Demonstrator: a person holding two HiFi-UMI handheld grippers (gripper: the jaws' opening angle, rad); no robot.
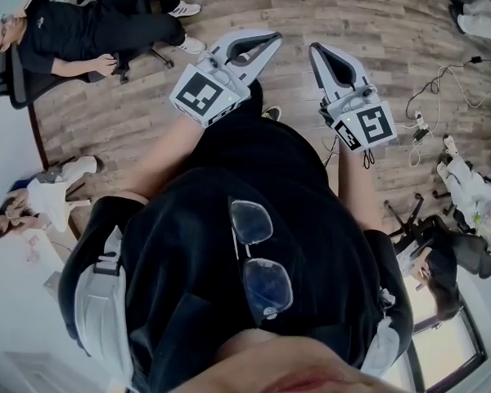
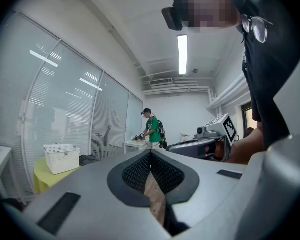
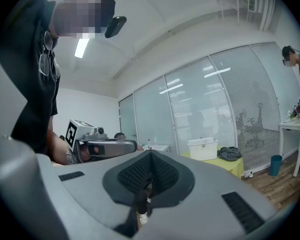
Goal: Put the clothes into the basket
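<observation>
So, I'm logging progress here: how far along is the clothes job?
Nothing looks done: dark clothes lie on the yellow table beside the white basket. Nothing is in hand: left tongs and right tongs are shut and empty, far from the table. Grasping and loading all remain.

Count: two grippers, the left gripper (image 1: pixel 272 38) and the right gripper (image 1: pixel 314 50); one white basket (image 3: pixel 202 149); one yellow table (image 3: pixel 226 166); one dark clothes heap (image 3: pixel 230 153); one person in green (image 2: pixel 151 131).
</observation>
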